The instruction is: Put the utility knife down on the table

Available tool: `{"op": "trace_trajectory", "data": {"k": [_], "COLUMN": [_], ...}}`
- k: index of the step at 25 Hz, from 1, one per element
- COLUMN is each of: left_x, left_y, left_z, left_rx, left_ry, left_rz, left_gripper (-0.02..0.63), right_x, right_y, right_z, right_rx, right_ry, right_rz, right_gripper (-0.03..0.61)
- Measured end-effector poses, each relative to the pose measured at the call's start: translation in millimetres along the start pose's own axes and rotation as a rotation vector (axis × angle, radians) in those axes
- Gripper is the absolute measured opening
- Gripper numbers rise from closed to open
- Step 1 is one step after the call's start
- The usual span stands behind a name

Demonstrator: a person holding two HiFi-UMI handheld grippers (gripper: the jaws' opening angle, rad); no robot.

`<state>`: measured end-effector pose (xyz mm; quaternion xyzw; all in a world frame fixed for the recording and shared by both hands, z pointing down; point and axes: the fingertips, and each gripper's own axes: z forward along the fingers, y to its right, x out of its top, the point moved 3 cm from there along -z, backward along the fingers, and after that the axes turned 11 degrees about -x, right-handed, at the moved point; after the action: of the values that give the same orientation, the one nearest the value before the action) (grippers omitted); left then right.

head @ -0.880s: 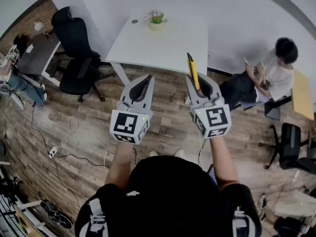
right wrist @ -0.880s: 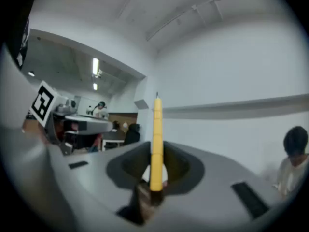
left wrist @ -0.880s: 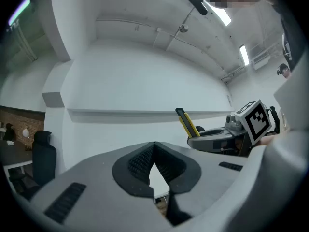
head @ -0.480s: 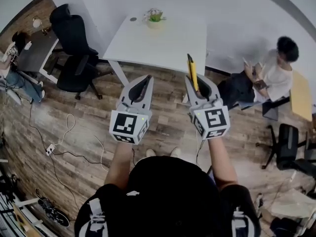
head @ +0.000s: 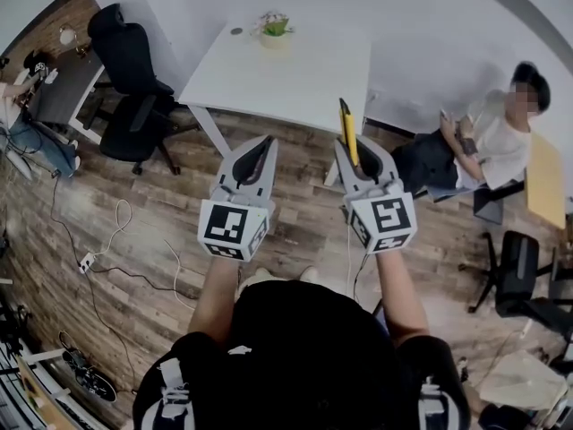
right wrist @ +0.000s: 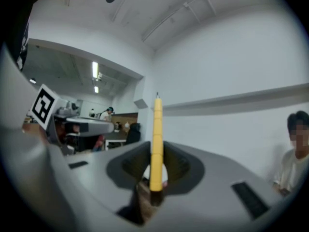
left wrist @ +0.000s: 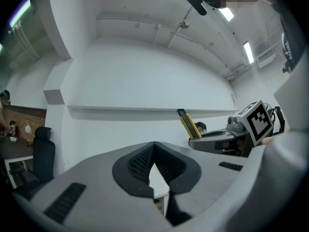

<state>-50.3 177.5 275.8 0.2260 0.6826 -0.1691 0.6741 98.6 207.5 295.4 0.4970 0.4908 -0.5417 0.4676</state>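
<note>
A yellow utility knife point(head: 348, 133) with a black edge stands upright between the jaws of my right gripper point(head: 355, 153), which is shut on its lower end; in the right gripper view the knife point(right wrist: 156, 144) rises from between the pads. My left gripper point(head: 260, 157) is held level beside it, its jaws closed together with nothing between them. The left gripper point(left wrist: 153, 164) also sees the knife point(left wrist: 185, 123) and the right gripper to its right. The white table point(head: 277, 79) lies ahead of both grippers, beyond the wooden floor.
A small potted plant point(head: 273, 28) stands at the table's far edge. Black office chairs point(head: 130, 79) stand to the left of the table. A seated person point(head: 488, 141) is at the right. Cables point(head: 116, 231) lie on the floor at the left.
Both grippers keep their pose and the knife stays gripped. The table and floor have slid slightly in the head view, so the viewpoint has shifted a little.
</note>
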Motion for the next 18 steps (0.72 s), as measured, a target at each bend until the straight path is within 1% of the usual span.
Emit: {"op": "trace_trajectory", "data": {"k": [4, 9, 15, 18], "left_x": [-2.7, -5.8, -12.6, -15.6], "left_y": [7.3, 12.1, 6.1, -6.7], "left_z": [7.5, 10.9, 16.4, 24.5], "left_rx": [0.014, 0.02, 0.032, 0.031], "left_ry": [-0.007, -0.005, -0.014, -0.019], "left_rz": [-0.004, -0.034, -0.032, -0.034], "left_gripper": [0.021, 0.021, 0.021, 0.021], "right_x": [-6.9, -14.8, -20.3, -20.3], "right_y": [12.1, 20.5, 21.6, 21.7], "right_z": [0.3, 0.9, 6.8, 21.1], "right_rx": [0.018, 0.031, 0.039, 0.041], "right_ry": [0.001, -0.007, -0.015, -0.024], "right_rz": [0.011, 0.02, 0.014, 0.007], "right_gripper": [0.094, 0.094, 0.094, 0.094]}}
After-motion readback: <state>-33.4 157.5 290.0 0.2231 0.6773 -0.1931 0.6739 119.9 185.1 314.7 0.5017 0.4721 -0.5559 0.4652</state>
